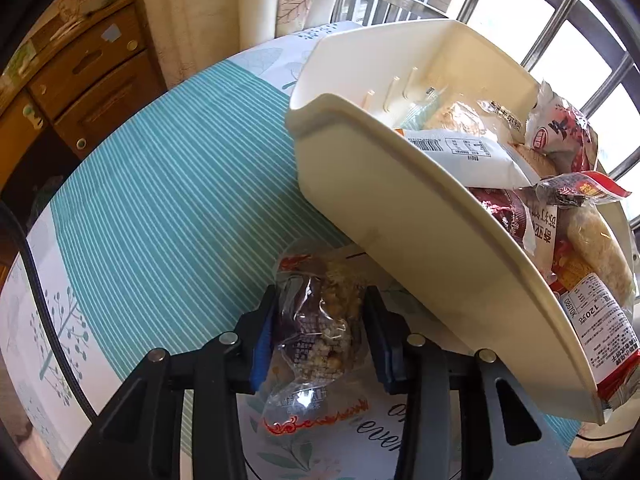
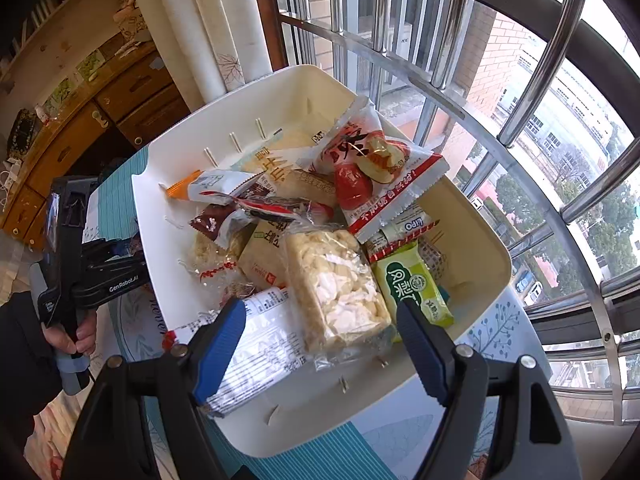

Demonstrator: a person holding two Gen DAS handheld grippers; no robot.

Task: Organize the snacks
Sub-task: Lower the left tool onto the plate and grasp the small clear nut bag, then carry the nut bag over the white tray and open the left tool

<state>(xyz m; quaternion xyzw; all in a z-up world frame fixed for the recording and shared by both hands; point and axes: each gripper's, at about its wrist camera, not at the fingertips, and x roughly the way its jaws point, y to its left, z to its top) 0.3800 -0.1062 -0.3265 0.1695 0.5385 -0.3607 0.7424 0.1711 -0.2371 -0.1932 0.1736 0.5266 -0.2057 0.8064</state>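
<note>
The table (image 1: 160,184), covered by a teal striped cloth with a leaf-printed border, fills the left and centre of the left wrist view. A wooden dresser (image 1: 84,76) is seen at the upper left of that frame, and a barred window (image 2: 520,80) takes up the upper right of the right wrist view.

A cream plastic bin (image 1: 384,216) is set on the table, occupying the right half of the left wrist view and the centre of the right wrist view. It is piled with wrapped snacks: a red-and-white apple-printed packet (image 2: 380,172) lies near the top of the heap, a clear-wrapped pale puffed-rice bar (image 2: 340,284) lies in the middle, and a green packet (image 2: 412,284) is tucked just beside it on the right.

The left gripper (image 1: 320,332) is seen at the lower centre of its frame, clenched on a clear-wrapped grain snack bar (image 1: 320,320); the blue pads are pressed against both sides of the wrapper. This bar is outside the bin, just beside its near wall, low over the table.

The right gripper (image 2: 320,344) is held released above the bin, its jaws standing wide on either side of the puffed-rice bar's lower end without pressing it.
</note>
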